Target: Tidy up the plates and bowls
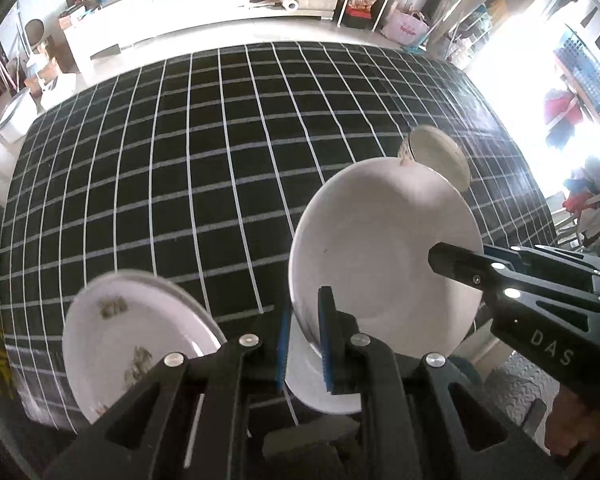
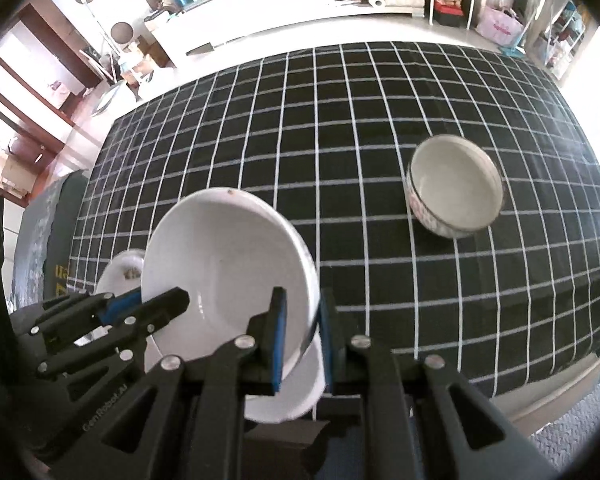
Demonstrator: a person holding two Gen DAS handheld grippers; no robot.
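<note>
Fingers of the left gripper (image 1: 304, 340) are closed narrow on the near rim of the white bowl (image 1: 384, 248), blue pads (image 1: 326, 344) on either side of its wall. Fingers of the right gripper (image 2: 302, 340) clamp the opposite rim of the same bowl, which hangs tilted above the checked counter (image 2: 340, 120). The patterned plate (image 1: 112, 344) lies left of the bowl on the counter. The patterned bowl (image 2: 454, 186) stands beyond the white bowl, to its right.
</note>
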